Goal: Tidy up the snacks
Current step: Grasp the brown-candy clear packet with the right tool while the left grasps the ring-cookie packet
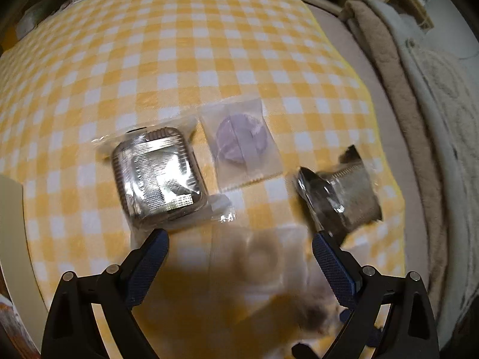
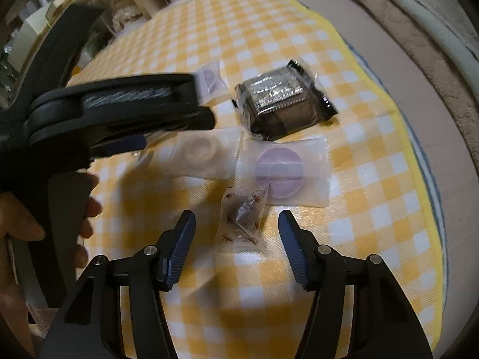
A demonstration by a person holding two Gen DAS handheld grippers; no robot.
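Observation:
Wrapped snacks lie on a yellow checked cloth [image 1: 209,45]. In the left wrist view a silver foil tray pack [image 1: 157,173] lies left, a purple round biscuit in clear wrap [image 1: 241,143] in the middle, a dark wrapped cake [image 1: 344,191] right. My left gripper [image 1: 239,245] is open above a pale ring biscuit pack [image 1: 257,261]. In the right wrist view my right gripper [image 2: 236,227] is open over a small clear candy packet [image 2: 244,215]. Beyond lie a purple biscuit [image 2: 280,173], a ring biscuit [image 2: 199,151] and the dark cake [image 2: 281,101]. The left gripper body [image 2: 119,110] reaches in from the left.
A beige folded blanket [image 1: 398,89] and a pale quilt [image 1: 443,119] lie along the right of the cloth. Shelves and clear containers [image 2: 125,15] stand at the back. A hand [image 2: 18,218] holds the left tool.

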